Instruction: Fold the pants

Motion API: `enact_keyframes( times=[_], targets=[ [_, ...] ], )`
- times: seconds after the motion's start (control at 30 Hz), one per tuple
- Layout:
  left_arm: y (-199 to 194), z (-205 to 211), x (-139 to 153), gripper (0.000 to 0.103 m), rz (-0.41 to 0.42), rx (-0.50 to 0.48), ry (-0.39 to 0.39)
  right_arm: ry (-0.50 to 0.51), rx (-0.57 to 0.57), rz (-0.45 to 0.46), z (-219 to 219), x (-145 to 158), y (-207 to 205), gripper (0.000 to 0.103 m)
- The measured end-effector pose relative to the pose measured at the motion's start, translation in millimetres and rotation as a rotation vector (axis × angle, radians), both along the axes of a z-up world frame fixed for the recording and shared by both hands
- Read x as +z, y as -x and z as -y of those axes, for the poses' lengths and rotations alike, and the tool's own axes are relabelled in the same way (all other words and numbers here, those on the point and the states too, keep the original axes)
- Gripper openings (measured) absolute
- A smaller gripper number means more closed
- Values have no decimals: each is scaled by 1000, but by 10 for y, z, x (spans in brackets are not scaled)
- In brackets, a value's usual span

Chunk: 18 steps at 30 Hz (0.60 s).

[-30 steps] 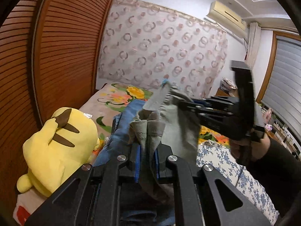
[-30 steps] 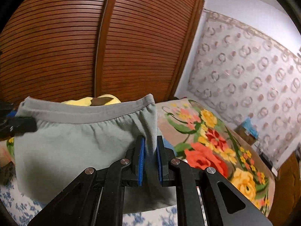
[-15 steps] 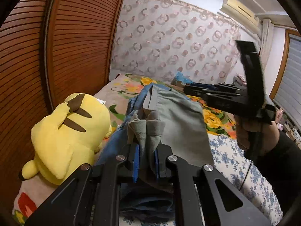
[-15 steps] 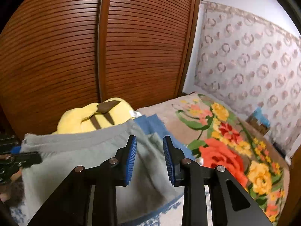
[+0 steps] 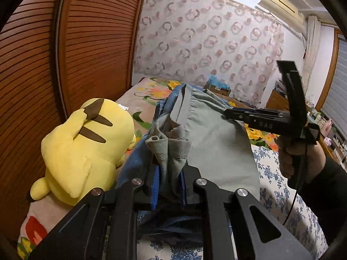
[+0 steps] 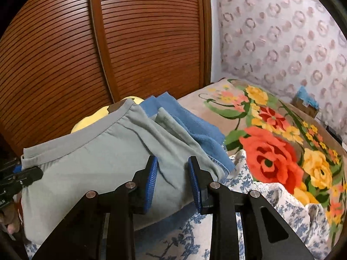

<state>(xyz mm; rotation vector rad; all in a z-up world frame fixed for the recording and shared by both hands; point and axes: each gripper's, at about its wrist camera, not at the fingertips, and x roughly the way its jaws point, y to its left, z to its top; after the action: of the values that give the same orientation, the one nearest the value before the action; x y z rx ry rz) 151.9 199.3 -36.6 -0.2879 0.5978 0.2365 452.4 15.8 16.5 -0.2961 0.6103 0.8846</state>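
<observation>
The grey-green pants (image 5: 214,143) lie folded on top of a stack of blue clothes (image 5: 138,162) on the bed. My left gripper (image 5: 169,184) is shut on a bunched corner of the pants near the waistband. My right gripper (image 6: 172,175) is open, its blue pads just above the pants (image 6: 97,158) and holding nothing. It also shows in the left wrist view (image 5: 229,113), hovering at the far edge of the pants. The grey waistband (image 6: 86,134) runs along the pants' far side.
A yellow plush toy (image 5: 86,149) lies left of the stack against the wooden slatted wardrobe doors (image 6: 108,43). A floral blanket (image 6: 277,134) and a blue-flowered sheet (image 5: 279,190) cover the bed. A cardboard box (image 6: 305,106) stands by the patterned wall.
My right gripper let go of the pants and opened; the pants dropped from hanging onto the blue stack. My left gripper stayed shut on its corner and lowered with it.
</observation>
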Motion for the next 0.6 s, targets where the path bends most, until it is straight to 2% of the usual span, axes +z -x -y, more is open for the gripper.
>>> enact_keyframes(
  times=[0.2,0.33,0.43,0.5,0.53,0.6],
  targets=[
    [96,71,64,21,-10,-9,-43,-36,-18,32,154,24,454,30],
    [196,130,102,28,-7,-19,-59,-44,-41,44,298,9,739,30],
    [259,194,137,30,-9,-32,-75,-54,-68,56,422,16,977,30],
    [302,249,158,35,-10,-46,-84,-62,-85,59,514,41,1171,30],
    [329,289,168,44,-8,-56,-90,-63,-94,60,564,43,1256,30],
    [369,366,185,46,-6,-78,-101,-69,-113,63,654,60,1430,30]
  ],
)
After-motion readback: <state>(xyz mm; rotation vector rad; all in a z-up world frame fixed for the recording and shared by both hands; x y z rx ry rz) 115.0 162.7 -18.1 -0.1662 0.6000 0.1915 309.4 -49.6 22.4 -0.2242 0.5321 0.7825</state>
